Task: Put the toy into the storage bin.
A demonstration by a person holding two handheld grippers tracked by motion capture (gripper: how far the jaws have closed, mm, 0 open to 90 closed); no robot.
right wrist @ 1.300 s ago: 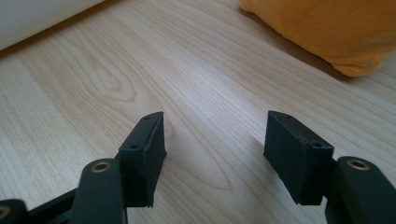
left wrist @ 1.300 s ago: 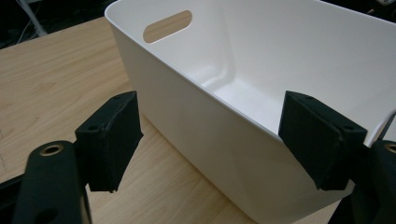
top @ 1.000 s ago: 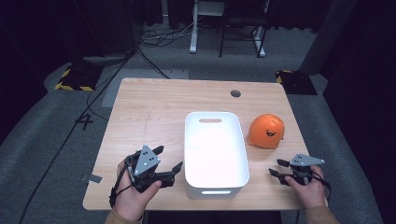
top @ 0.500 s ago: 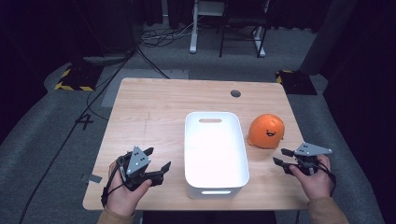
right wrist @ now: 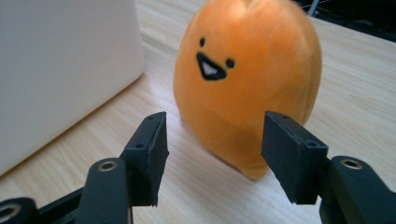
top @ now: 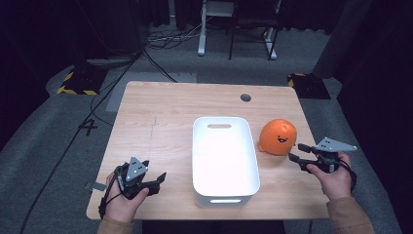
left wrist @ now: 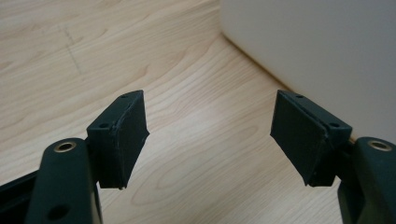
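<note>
The orange plush toy point(top: 278, 137) stands upright on the wooden desk point(top: 165, 112), just right of the white bin point(top: 224, 155) and apart from its wall, with its stitched smiling face turned toward the person's right hand point(top: 332, 178). The right tool point(top: 298, 153) is held off the desk near the toy's lower right side, pointing at it. In the right gripper view the toy point(right wrist: 252, 79) rises directly ahead of the right tool point(right wrist: 214, 156); the jaws stand apart and released, short of the plush, with bare desk point(right wrist: 196, 186) between the pads and nothing grasped. These jaws have just been opening further, with no object between them. The bin's white wall point(right wrist: 60, 70) shows at the left of that view. The left tool point(top: 158, 179) sits low near the desk's near-left corner, just beside the bin's left wall and pointing toward it, carried in the person's left hand point(top: 122, 200). In the left gripper view the left tool point(left wrist: 210, 126) is likewise released: both pads are clear, with wood grain point(left wrist: 187, 93) visible between them, and the bin wall point(left wrist: 317, 46) is at upper right, not touched. Its jaws have just been closing, on nothing. The inside of the bin appears bright white in the high view; its contents cannot be told.
</note>
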